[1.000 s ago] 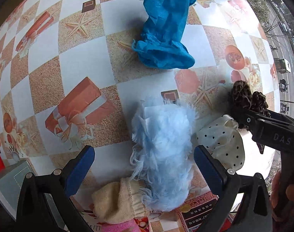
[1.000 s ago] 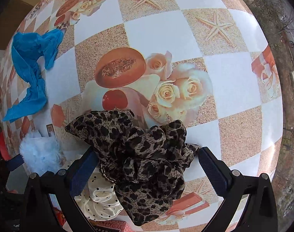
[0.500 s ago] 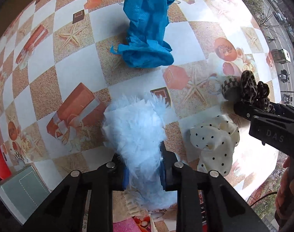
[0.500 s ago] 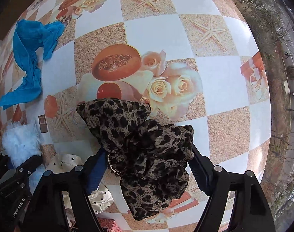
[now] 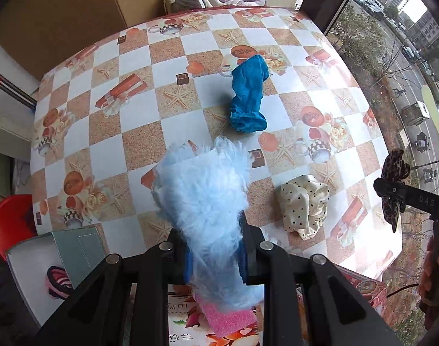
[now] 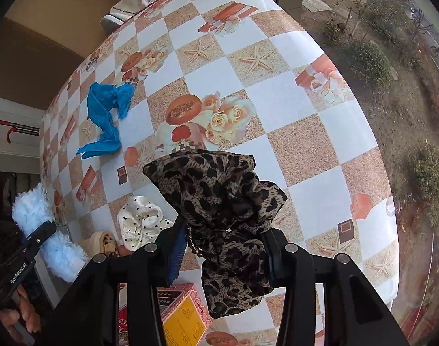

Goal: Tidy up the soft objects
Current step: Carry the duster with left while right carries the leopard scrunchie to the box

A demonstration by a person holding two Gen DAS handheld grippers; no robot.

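My left gripper [image 5: 215, 256] is clamped on the fluffy light-blue piece [image 5: 203, 193], which is held above the checkered tablecloth [image 5: 138, 121]; its pile spills past both blue pads. My right gripper [image 6: 223, 252] is closed around the leopard-print scrunchie [image 6: 219, 199], likewise raised off the cloth, with loose fabric hanging below the jaws. Taking the polka-dot cream scrunchie [image 5: 303, 204] as landmark (it lies flat on the tablecloth): the blue piece is held just to its left in the left wrist view, and the leopard scrunchie is up and to its right. The crumpled teal cloth [image 5: 248, 95] lies well beyond the landmark, toward the far side of the table. A beige knitted item [image 6: 101, 242] sits just beside the landmark at the near edge, and a pink spongy piece [image 5: 228, 317] shows under the left gripper.
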